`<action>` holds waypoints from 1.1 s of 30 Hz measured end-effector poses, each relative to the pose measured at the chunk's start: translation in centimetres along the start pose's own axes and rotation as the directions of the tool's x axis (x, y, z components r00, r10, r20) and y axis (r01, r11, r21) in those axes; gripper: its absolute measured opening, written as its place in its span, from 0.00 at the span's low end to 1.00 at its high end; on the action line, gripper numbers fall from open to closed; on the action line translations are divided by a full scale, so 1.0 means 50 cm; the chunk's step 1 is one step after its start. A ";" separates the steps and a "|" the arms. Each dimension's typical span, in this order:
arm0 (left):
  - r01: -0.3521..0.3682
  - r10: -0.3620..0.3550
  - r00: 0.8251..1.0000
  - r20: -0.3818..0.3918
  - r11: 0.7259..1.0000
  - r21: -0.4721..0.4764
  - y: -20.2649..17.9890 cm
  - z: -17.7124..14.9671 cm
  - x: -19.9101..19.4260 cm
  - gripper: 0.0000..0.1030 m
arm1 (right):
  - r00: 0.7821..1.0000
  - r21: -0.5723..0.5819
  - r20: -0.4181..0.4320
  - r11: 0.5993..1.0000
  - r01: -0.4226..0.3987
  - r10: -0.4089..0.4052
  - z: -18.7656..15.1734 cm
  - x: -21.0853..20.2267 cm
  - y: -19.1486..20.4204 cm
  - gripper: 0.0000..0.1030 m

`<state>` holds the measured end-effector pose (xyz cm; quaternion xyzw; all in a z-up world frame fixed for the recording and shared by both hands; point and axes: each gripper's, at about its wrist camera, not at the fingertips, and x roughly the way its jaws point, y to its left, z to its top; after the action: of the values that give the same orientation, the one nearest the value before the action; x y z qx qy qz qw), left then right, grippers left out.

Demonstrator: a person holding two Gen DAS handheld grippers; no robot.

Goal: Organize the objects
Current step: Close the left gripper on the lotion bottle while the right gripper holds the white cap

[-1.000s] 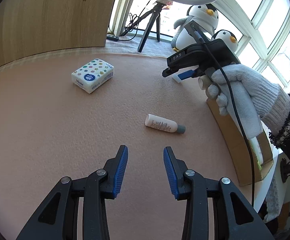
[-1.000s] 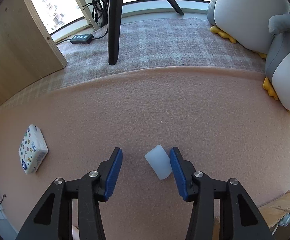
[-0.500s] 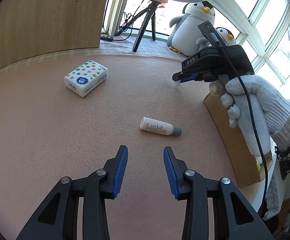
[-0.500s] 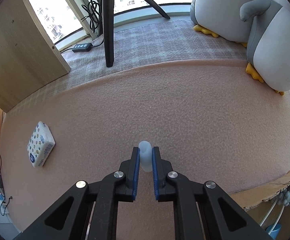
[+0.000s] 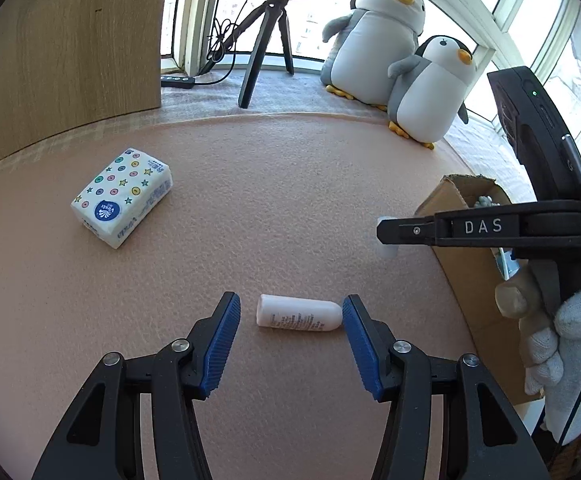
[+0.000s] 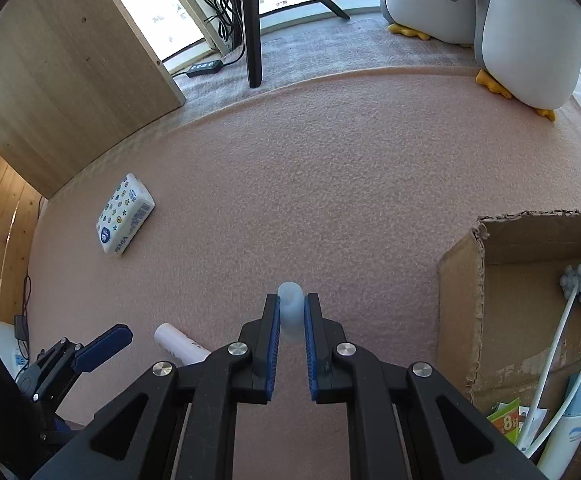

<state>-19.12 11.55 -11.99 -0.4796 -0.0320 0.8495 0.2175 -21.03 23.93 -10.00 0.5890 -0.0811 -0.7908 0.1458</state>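
While the right gripper [image 6: 291, 322] pinches the small translucent cap [image 6: 290, 304], settle the wide-open left gripper [image 5: 290, 326] lower, centring the lying bottle [image 5: 297, 316] between its pads before closing.

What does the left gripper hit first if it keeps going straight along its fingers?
The white bottle, lying crosswise on the pink mat between the open fingers of the left gripper. Its capped end sits close to the right finger, which may clip it first; depth is unclear.
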 end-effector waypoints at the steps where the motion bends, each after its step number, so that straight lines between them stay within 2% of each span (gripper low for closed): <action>1: 0.002 -0.002 1.000 0.002 1.000 -0.004 0.002 0.009 0.006 0.55 | 1.000 0.009 0.000 1.000 -0.008 0.008 -0.004 -0.005 -0.004 0.10; 5: 0.001 0.000 1.000 -0.028 1.000 0.022 0.003 0.036 0.042 0.55 | 1.000 0.009 0.009 1.000 -0.013 0.013 -0.016 -0.019 -0.006 0.10; 8: 0.024 -0.022 0.996 -0.081 0.999 0.028 0.009 0.039 0.067 0.48 | 1.000 0.012 0.019 1.000 -0.020 0.020 -0.023 -0.033 -0.008 0.10; 14: 0.124 -0.122 0.979 -0.164 0.992 0.004 0.014 -0.004 0.067 0.45 | 0.999 0.017 0.031 0.999 -0.046 0.045 -0.033 -0.052 -0.009 0.10; 17: 0.129 -0.119 0.975 -0.189 0.991 0.043 -0.004 -0.039 0.055 0.46 | 0.997 0.010 0.041 0.998 -0.062 0.061 -0.042 -0.064 -0.003 0.10; 19: 0.116 -0.104 0.979 -0.175 0.991 0.059 -0.014 -0.050 0.043 0.46 | 0.997 -0.001 0.049 0.998 -0.067 0.067 -0.049 -0.074 0.003 0.10; 23: 0.044 -0.032 0.992 -0.118 0.993 0.108 -0.030 -0.045 0.022 0.47 | 0.993 -0.001 0.070 0.996 -0.094 0.094 -0.070 -0.099 0.006 0.10; 27: -0.006 0.020 0.995 -0.098 0.990 0.144 -0.042 -0.031 0.029 0.47 | 0.989 0.009 0.091 0.993 -0.118 0.117 -0.097 -0.125 0.003 0.10; 33: 0.008 0.017 0.991 -0.136 0.984 0.180 -0.066 -0.031 0.061 0.46 | 0.983 0.039 0.127 0.989 -0.141 0.136 -0.139 -0.174 -0.024 0.10</action>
<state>-18.07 15.51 -14.40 -0.5150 0.0610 0.8146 0.2599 -12.25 28.17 -4.52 0.5349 -0.1495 -0.8116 0.1811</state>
